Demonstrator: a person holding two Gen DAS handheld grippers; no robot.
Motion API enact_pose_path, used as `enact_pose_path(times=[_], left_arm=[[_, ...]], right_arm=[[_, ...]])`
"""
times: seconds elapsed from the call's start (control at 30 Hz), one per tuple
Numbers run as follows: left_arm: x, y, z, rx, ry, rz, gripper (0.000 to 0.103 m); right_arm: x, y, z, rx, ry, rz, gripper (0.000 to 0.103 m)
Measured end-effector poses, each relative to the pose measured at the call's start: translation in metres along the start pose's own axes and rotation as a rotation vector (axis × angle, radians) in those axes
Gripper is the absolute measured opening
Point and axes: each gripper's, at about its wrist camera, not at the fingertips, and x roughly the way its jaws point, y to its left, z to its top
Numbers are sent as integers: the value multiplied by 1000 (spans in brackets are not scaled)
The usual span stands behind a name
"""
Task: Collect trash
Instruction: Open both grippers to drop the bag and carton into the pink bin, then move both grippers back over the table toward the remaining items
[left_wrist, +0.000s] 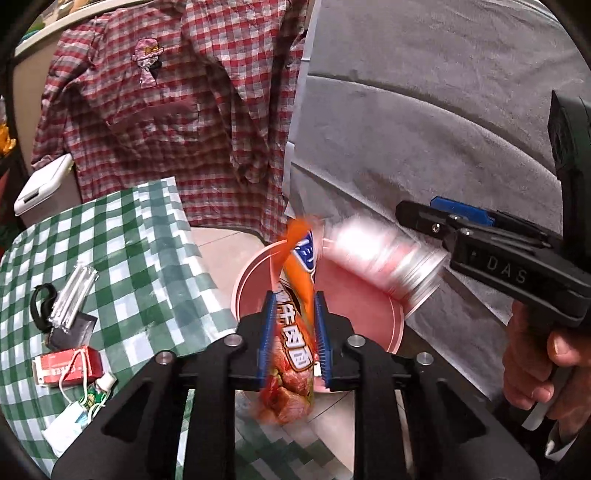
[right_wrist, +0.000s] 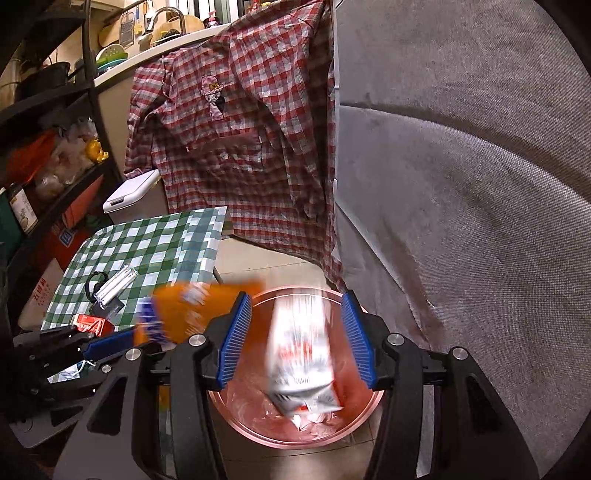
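Note:
My left gripper (left_wrist: 293, 328) is shut on an orange noodle packet (left_wrist: 293, 332), held upright over the pink bin (left_wrist: 393, 325) on the floor. The packet also shows blurred in the right wrist view (right_wrist: 199, 310). My right gripper (right_wrist: 295, 339) is open above the bin (right_wrist: 365, 410). A white and red packet (right_wrist: 301, 362), motion-blurred, is between its fingers and apart from them, over the bin's inside. In the left wrist view this packet (left_wrist: 384, 258) is a blur beside the right gripper (left_wrist: 424, 225).
A table with a green checked cloth (left_wrist: 122, 240) stands left of the bin, with a red box (left_wrist: 66, 365), a clear wrapper (left_wrist: 72, 295) and small tubes on it. A plaid shirt (left_wrist: 177, 110) hangs behind. A grey sofa (left_wrist: 424, 129) is to the right. A white lidded bin (right_wrist: 129, 195) stands behind the table.

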Motion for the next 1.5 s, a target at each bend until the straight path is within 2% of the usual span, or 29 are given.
enact_pose_path(times=[0.57, 0.93, 1.03, 1.2, 1.37, 1.5], left_arm=[[-22, 23, 6, -49, -58, 18, 21], [-74, 74, -2, -111, -133, 71, 21], [-93, 95, -5, -140, -161, 94, 21], [-129, 135, -7, -187, -203, 167, 21], [-162, 170, -7, -226, -239, 229, 21], [-186, 191, -10, -238, -260, 277, 21]], right_arm=[[-7, 10, 0, -2, -29, 21, 57], [-22, 48, -2, -27, -96, 85, 56], [-23, 65, -4, -42, -103, 121, 49], [-22, 95, -9, -77, -103, 191, 28], [-18, 130, -20, -131, -77, 273, 22], [-15, 159, -30, -183, -57, 330, 21]])
